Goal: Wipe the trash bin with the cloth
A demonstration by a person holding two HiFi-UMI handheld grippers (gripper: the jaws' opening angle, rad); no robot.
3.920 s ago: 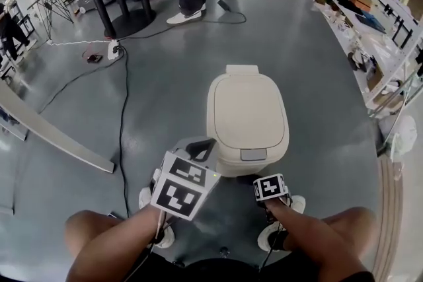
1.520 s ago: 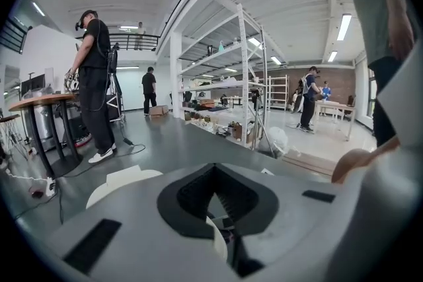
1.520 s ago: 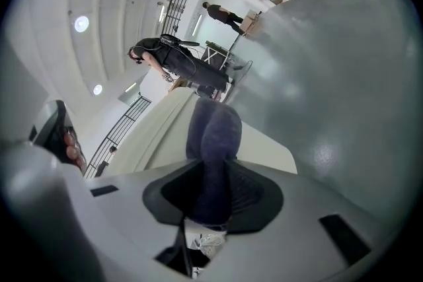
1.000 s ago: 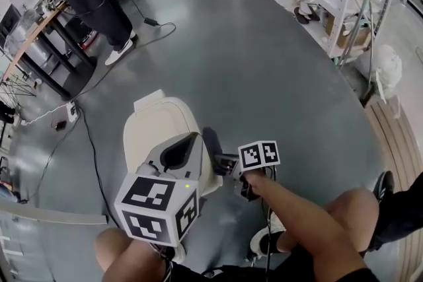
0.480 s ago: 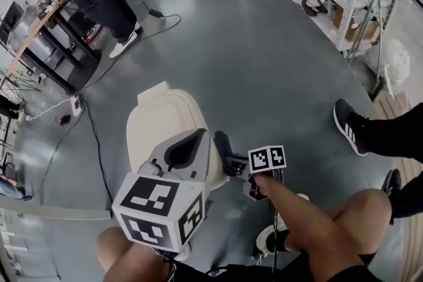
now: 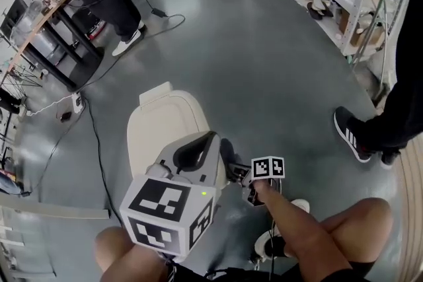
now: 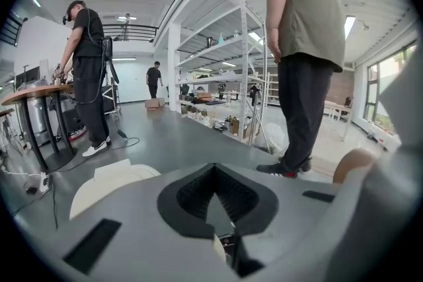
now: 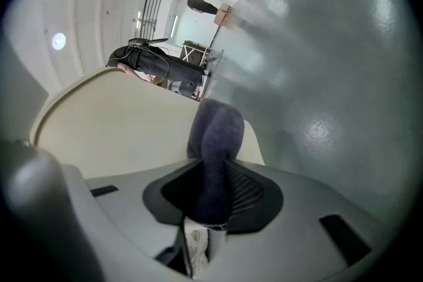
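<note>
Trash bin [image 6: 163, 125] in all three views

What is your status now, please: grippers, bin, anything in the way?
Right gripper shut on cloth, at the trash bin edge. Left gripper shut, empty, over the bin. Lid closed. Bystander's shoe nearby, clear of bin.

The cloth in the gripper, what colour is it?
Dark bluish grey. The cloth shows best in the right gripper view, clamped in the right gripper.

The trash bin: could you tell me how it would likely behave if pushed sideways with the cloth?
The trash bin looks like moulded cream plastic, so probably light. On the glossy floor it may slide rather than tip. The cloth in the right gripper looks soft and should give first.
</note>
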